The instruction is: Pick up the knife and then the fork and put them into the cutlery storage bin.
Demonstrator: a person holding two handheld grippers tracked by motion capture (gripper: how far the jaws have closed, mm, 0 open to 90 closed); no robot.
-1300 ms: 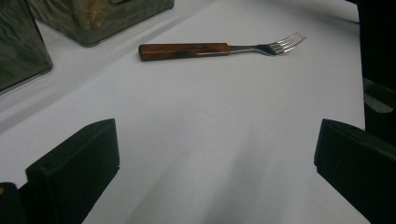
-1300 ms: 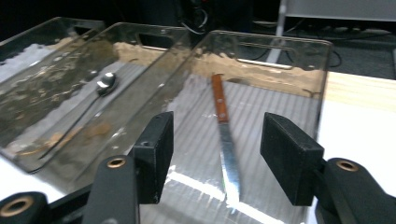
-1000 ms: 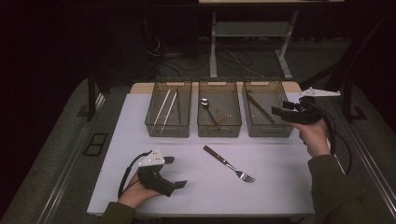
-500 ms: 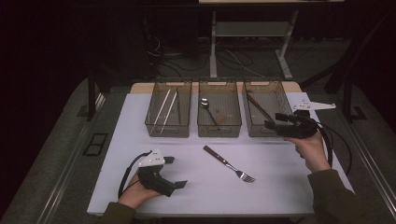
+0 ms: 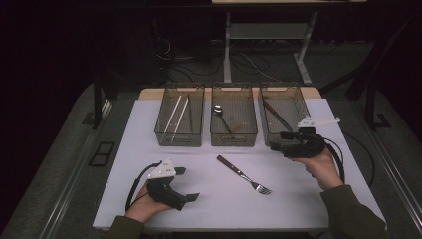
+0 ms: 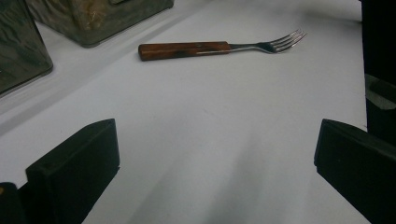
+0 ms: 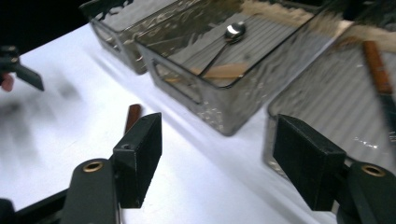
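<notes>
A fork (image 5: 244, 174) with a brown wooden handle lies on the white table (image 5: 134, 159), tines toward me; in the left gripper view the fork (image 6: 219, 46) is ahead of the jaws. My left gripper (image 5: 188, 184) rests at the near left, open and empty, its jaws wide apart (image 6: 215, 168). My right gripper (image 5: 277, 141) hovers just in front of the right bin (image 5: 283, 94), pointing left, open with nothing between its jaws (image 7: 222, 158). The fork's handle end (image 7: 133, 114) peeks out behind its left jaw.
Three clear bins stand in a row at the back. The left bin (image 5: 164, 130) holds pale sticks (image 5: 176, 113), the middle bin (image 5: 234, 138) a spoon (image 5: 219, 110), and the right one a wooden-handled utensil (image 5: 276, 115). A desk frame stands on the floor beyond the table.
My right gripper has come down and toward me, from over the right bin's far end to its near edge. The left gripper and the fork have stayed put.
</notes>
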